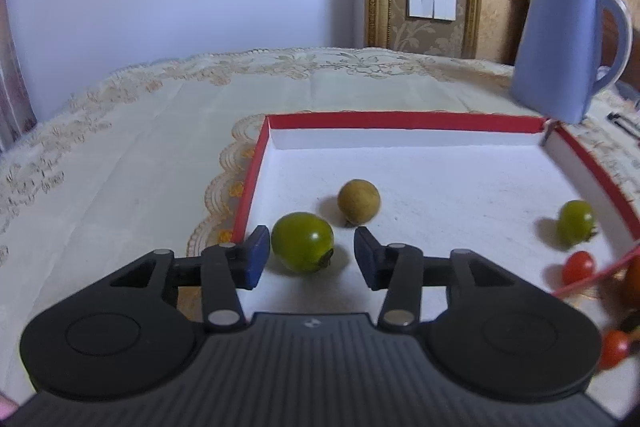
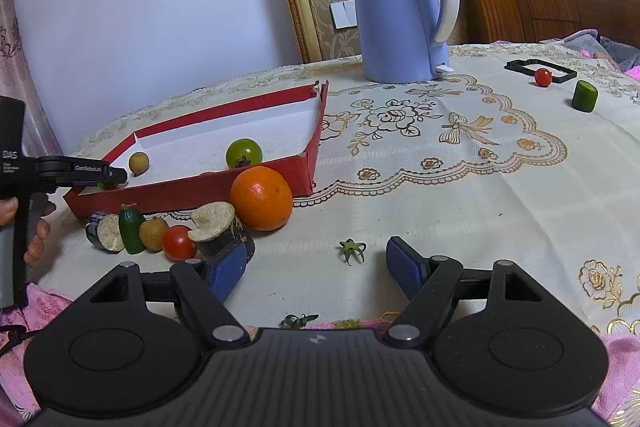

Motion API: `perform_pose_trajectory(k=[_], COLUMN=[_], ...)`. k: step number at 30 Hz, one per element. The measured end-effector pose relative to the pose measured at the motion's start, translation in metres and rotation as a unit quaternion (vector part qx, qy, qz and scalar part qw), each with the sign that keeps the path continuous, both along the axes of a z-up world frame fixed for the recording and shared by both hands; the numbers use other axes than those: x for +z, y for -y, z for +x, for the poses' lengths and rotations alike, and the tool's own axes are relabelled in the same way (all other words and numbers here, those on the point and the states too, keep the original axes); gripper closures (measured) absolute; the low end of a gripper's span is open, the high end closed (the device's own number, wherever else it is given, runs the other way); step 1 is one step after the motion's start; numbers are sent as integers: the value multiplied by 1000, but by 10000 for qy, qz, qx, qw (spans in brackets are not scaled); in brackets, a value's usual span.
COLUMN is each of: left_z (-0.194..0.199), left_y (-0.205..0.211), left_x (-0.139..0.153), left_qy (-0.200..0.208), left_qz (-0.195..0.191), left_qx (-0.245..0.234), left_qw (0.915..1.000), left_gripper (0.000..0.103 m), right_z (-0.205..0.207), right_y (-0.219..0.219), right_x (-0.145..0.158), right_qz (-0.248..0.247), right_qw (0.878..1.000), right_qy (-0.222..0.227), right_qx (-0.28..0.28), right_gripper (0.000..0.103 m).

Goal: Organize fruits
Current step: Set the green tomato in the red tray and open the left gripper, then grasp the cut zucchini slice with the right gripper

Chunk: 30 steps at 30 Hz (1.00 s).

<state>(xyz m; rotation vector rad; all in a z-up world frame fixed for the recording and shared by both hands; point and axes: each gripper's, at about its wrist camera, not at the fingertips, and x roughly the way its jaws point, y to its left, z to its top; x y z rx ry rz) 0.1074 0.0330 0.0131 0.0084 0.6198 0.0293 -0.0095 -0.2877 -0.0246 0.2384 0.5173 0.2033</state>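
Nearest in, the left gripper (image 1: 308,253) hangs low over the near end of the red tray (image 1: 400,120), fingers apart, with a green tomato (image 1: 303,242) sitting between the blue pads on the tray floor, close to the left pad, not clamped as far as I can tell. Just beyond it lies a tan round fruit (image 1: 359,202), and off to the right a second green tomato (image 1: 576,223) rests near the tray's right wall. So three pieces are in, by my count.

Over on the other side, the right gripper (image 2: 316,269) hovers above the tablecloth (image 2: 440,187) with its fingers wide apart and nothing between them; only a loose green stem cap (image 2: 352,251) lies just ahead.

Plenty is left, I'd say. A cluster waits outside the tray's near wall: an orange (image 2: 261,198) touching the red side, a cut dark-skinned piece (image 2: 218,227), a red cherry tomato (image 2: 178,243), a small brown fruit (image 2: 153,233), a small cucumber (image 2: 132,230) and another cut piece (image 2: 104,231).

Farther off, well apart from the rest, a cucumber chunk (image 2: 585,96) stands on the cloth, and a second red tomato (image 2: 543,77) sits inside a black frame (image 2: 560,65). The blue kettle (image 2: 400,11) stands at the back. Early going, roughly a third done.
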Motion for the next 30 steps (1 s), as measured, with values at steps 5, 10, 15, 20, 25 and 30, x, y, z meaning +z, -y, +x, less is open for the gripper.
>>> perform_pose_trajectory(k=[5, 10, 15, 20, 25, 30], left_z=[-27, -65, -83, -78, -74, -71], left_y=[-5, -2, -2, -12, -17, -17], left_x=[8, 17, 7, -9, -16, -18], left_qy=[29, 366, 450, 121, -52, -176], left_qz=[-68, 39, 202, -7, -121, -83], left_qx=[-62, -92, 45, 130, 197, 177], left_qw=[10000, 9993, 9988, 9998, 9997, 9997], left_gripper=[52, 36, 33, 31, 18, 5], right_z=[0, 0, 0, -1, -7, -12], right_y=[0, 0, 1, -1, -6, -28], right_x=[0, 0, 0, 0, 4, 11], right_qz=[-1, 0, -14, -90, -223, -576], right_qw=[10000, 10000, 10000, 10000, 9996, 9970], right_qy=[0, -1, -2, -5, 188, 383], right_qx=[0, 0, 1, -6, 3, 336], right_gripper=[26, 26, 26, 26, 26, 26])
